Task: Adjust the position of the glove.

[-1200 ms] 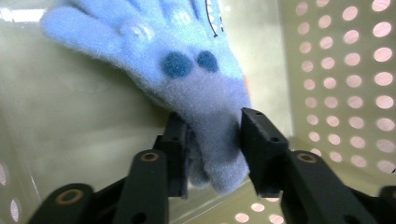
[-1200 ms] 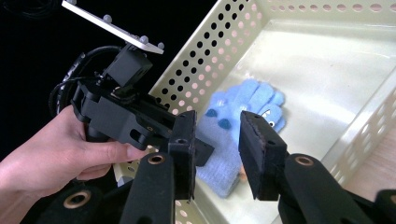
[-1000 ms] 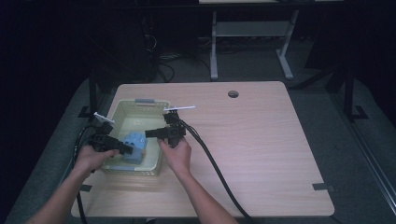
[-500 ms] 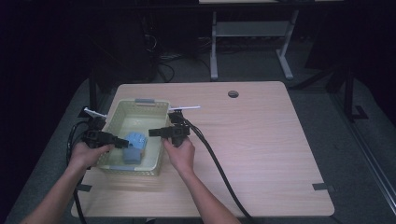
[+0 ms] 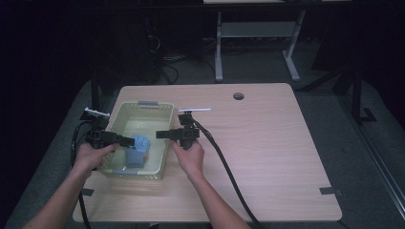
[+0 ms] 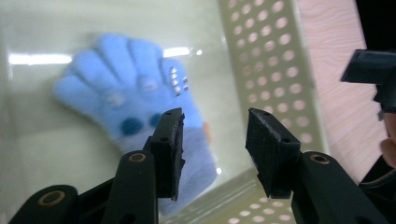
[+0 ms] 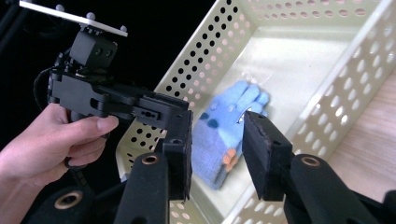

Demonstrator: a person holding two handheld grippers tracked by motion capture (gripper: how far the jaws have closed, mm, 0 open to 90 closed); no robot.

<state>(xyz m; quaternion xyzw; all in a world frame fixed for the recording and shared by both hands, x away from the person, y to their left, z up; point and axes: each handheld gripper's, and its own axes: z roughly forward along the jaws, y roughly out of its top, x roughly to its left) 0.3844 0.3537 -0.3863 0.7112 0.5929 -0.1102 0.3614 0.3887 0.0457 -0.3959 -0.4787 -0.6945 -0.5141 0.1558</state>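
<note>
A light blue knitted glove point(image 5: 137, 150) lies flat on the floor of a pale perforated basket point(image 5: 143, 108) at the table's left. My left gripper point(image 5: 129, 141) reaches in over the basket's left wall, and its jaws point(image 6: 215, 136) stand open above the glove point(image 6: 135, 88) with nothing between them. My right gripper point(image 5: 161, 134) points left over the basket's right rim, facing the other one. Its jaws point(image 7: 217, 135) have just been opening and hold nothing; the glove point(image 7: 224, 123) lies below the gap, in the basket point(image 7: 327, 107).
The basket sits near the table's left edge point(image 5: 102, 121). Bare wooden tabletop point(image 5: 267, 152) stretches to the right, with a cable hole point(image 5: 238, 96) at the back. Black cables trail from both grippers toward the front edge. The left gripper point(image 7: 116, 100) and its hand show in the right gripper view.
Both hands and the basket stay almost where they were. The glove lies in the same spot in the basket.
</note>
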